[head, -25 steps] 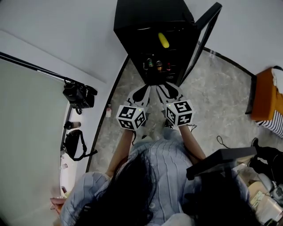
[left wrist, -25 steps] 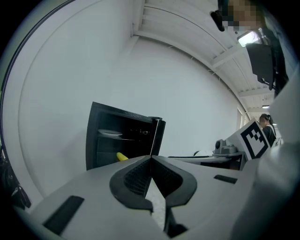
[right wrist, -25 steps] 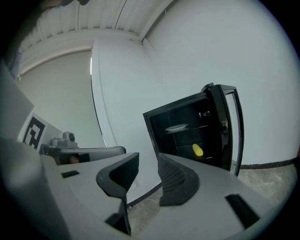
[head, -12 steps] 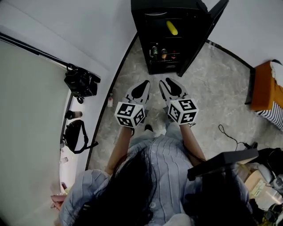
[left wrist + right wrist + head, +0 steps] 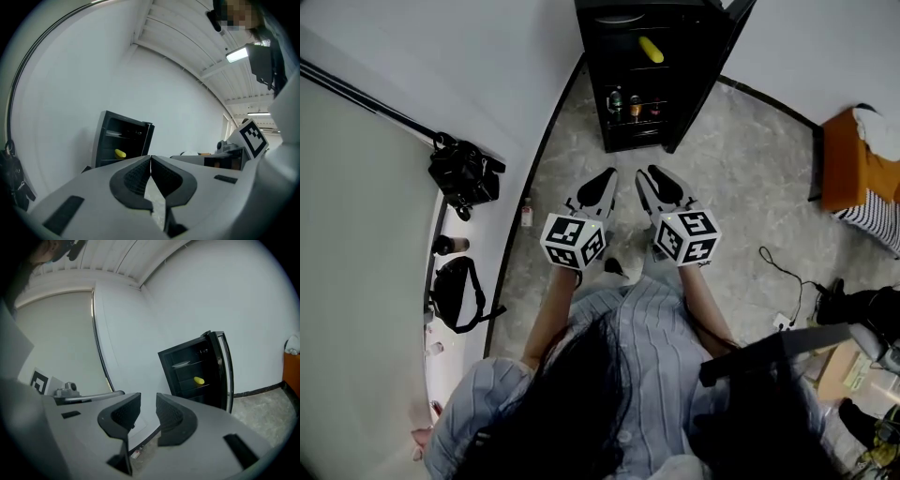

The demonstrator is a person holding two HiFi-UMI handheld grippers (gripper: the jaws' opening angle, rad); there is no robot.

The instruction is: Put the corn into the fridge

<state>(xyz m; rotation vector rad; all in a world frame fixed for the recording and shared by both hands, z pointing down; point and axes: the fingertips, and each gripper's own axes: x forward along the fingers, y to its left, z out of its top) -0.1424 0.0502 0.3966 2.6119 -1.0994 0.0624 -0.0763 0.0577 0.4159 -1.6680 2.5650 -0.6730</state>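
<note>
The yellow corn [image 5: 650, 49] lies on a shelf inside the black fridge [image 5: 592, 75], whose door [image 5: 717, 66] stands open to the right. It also shows as a small yellow corn [image 5: 120, 153] in the left gripper view and as the corn [image 5: 199, 380] in the right gripper view. Both grippers hang side by side over the floor, well short of the fridge. My left gripper [image 5: 607, 175] [image 5: 150, 158] is shut, tips meeting, with nothing in it. My right gripper [image 5: 645, 173] [image 5: 148, 399] has a narrow gap between its jaws, which are closing on nothing.
Several bottles [image 5: 633, 103] stand on the fridge's lower shelf. Two black bags [image 5: 464, 173] [image 5: 455, 291] lie by the left wall, with a small bottle [image 5: 526, 216] near them. An orange piece of furniture [image 5: 853, 173] and a cable [image 5: 778, 267] are on the floor at right.
Both grippers have drawn back from the fridge's front, leaving a stretch of floor between them and it. The corn has stayed on its shelf.
</note>
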